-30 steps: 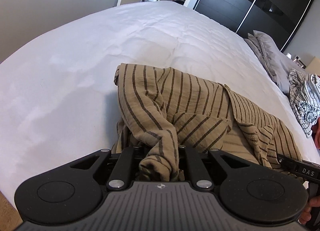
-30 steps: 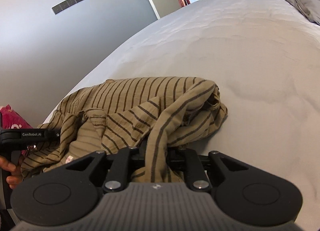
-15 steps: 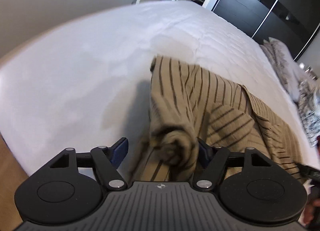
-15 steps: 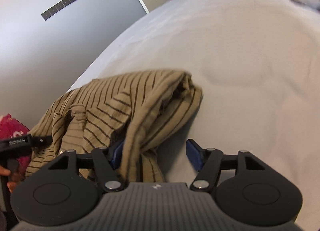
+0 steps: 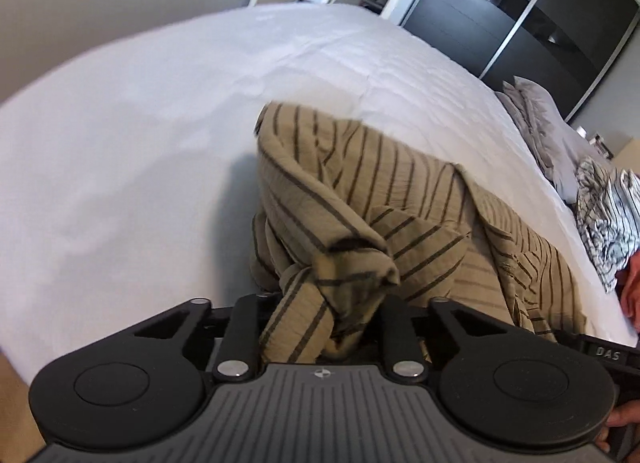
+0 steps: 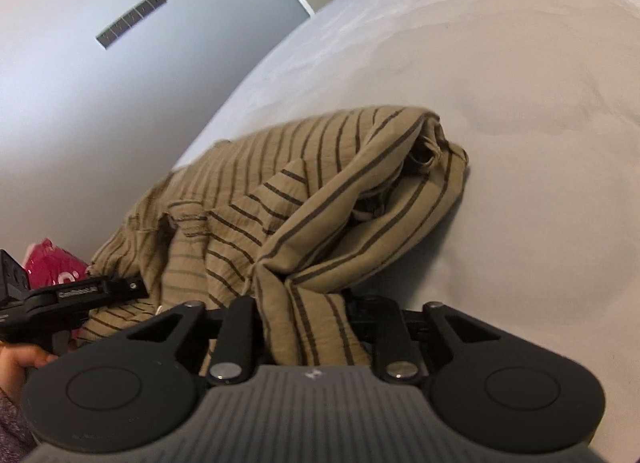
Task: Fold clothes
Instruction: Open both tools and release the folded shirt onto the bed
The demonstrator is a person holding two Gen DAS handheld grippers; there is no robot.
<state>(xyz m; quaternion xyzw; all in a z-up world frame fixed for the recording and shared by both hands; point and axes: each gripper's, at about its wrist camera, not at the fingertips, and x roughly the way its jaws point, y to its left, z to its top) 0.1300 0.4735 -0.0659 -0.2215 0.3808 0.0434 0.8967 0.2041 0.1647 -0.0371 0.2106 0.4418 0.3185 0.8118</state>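
Note:
A tan garment with dark stripes [image 5: 360, 183] lies crumpled near the front edge of the white bed [image 5: 140, 143]. My left gripper [image 5: 320, 303] has its jaws closing, pinching a bunched fold of that cloth between the fingers. In the right wrist view the same garment [image 6: 320, 167] is heaped on the bed [image 6: 520, 103]. The jaws of my right gripper [image 6: 316, 303] are closing too, with a striped fold squeezed between them. Cloth hides the fingertips of both grippers. Each gripper shows at the edge of the other's view, held by a hand [image 6: 20, 359].
Grey pillows [image 5: 540, 115] and a black-and-white patterned garment [image 5: 608, 215] lie at the bed's right end. Dark wardrobe doors [image 5: 520, 23] stand behind. A pink bag [image 6: 52, 263] sits low beyond the bed's left edge, by the grey wall.
A second ago both grippers gripped the cloth; half a second ago both stood wide with the fabric loose between them. Now both are closed on bunched folds again.

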